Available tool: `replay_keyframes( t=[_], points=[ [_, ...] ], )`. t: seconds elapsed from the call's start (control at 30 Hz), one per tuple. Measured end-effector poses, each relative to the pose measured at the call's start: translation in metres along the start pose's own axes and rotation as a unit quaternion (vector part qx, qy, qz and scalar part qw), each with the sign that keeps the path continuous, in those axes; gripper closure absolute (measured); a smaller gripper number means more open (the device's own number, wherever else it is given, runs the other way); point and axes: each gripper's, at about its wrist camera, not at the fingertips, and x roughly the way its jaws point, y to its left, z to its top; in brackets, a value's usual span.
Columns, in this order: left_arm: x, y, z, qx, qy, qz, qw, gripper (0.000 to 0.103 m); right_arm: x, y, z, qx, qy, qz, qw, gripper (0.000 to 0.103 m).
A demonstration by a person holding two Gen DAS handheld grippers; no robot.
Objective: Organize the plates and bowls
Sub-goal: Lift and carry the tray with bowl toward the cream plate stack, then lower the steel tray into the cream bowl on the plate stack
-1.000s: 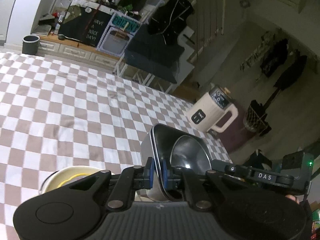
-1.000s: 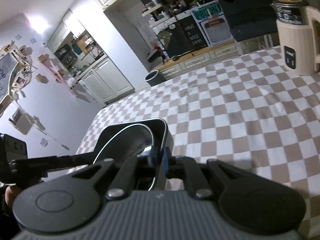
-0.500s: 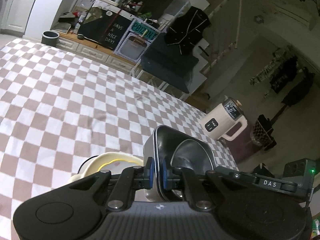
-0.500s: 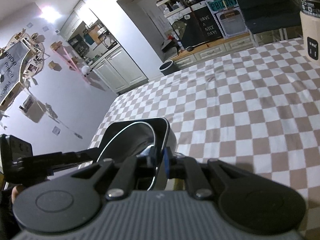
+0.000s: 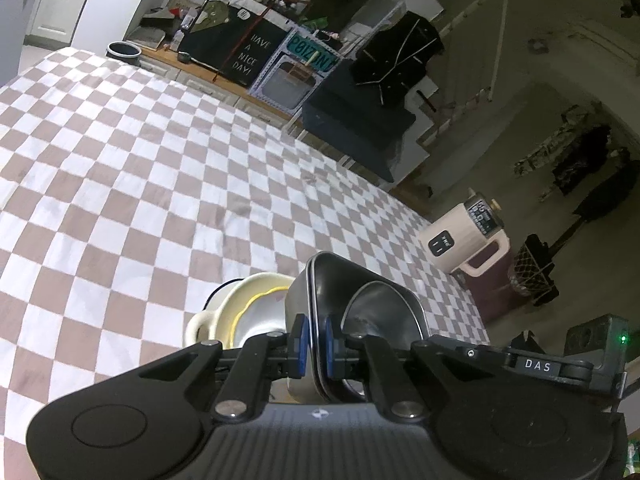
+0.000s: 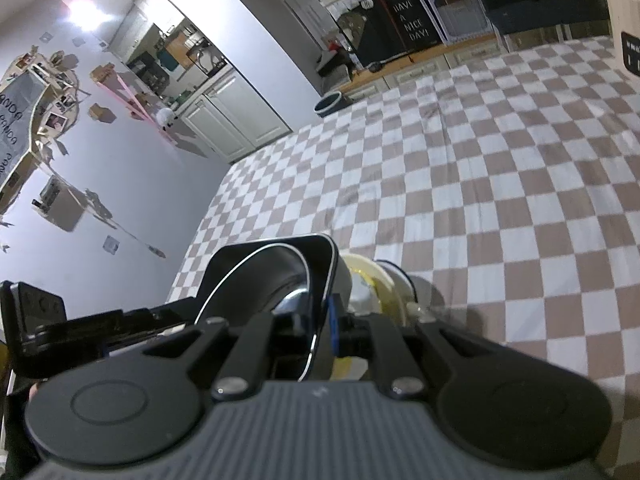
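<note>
A black square dish (image 5: 340,276) with grey outer walls hangs tilted above the checked table, and a shiny metal bowl (image 5: 384,312) lies inside it. My left gripper (image 5: 315,344) is shut on the dish's near rim, its blue pads pinching the wall. In the right wrist view, my right gripper (image 6: 320,324) is shut on the opposite rim of the same dish (image 6: 256,268); one pad is hidden inside it. Just below and beside the dish, a cream bowl (image 5: 240,304) with a yellow rim and side handles rests on the cloth, showing again as the cream bowl (image 6: 376,280).
A brown-and-white checked tablecloth (image 5: 160,180) covers the table. A cream electric kettle (image 5: 460,236) stands near the table's far right corner. Beyond the far edge are a round bin (image 5: 124,49) and cluttered shelves. A white wall (image 6: 120,168) borders the table's left side.
Both grippers have carried the dish with the metal bowl across the table and slightly down. The cream bowl has come further into view beneath and beside the dish.
</note>
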Motion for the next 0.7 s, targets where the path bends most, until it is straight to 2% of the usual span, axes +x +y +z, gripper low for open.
replay_keyframes(
  t=[0.23, 0.4, 0.6, 0.67, 0.7],
  points=[
    [0.006, 0.007, -0.004, -0.003, 0.015, 0.009, 0.9998, 0.094, 0.012, 0.006, 0.000, 0.000, 0.020, -0.021, 1.000, 0.091],
    [0.012, 0.010, -0.006, -0.002, 0.026, 0.018, 0.9995, 0.093, 0.015, 0.009, -0.001, -0.002, 0.024, -0.032, 0.999, 0.086],
    [0.018, 0.016, -0.008, -0.007, 0.037, 0.030, 0.9988, 0.093, 0.016, 0.010, -0.003, -0.003, 0.026, -0.032, 0.999, 0.086],
    [0.019, 0.016, -0.008, -0.008, 0.034, 0.024, 0.9991, 0.093, 0.017, 0.012, -0.002, -0.006, 0.025, -0.035, 0.999, 0.086],
    [0.019, 0.016, -0.007, -0.008, 0.034, 0.018, 0.9992, 0.092, 0.016, 0.012, -0.002, -0.006, 0.024, -0.018, 1.000, 0.090]
  ],
)
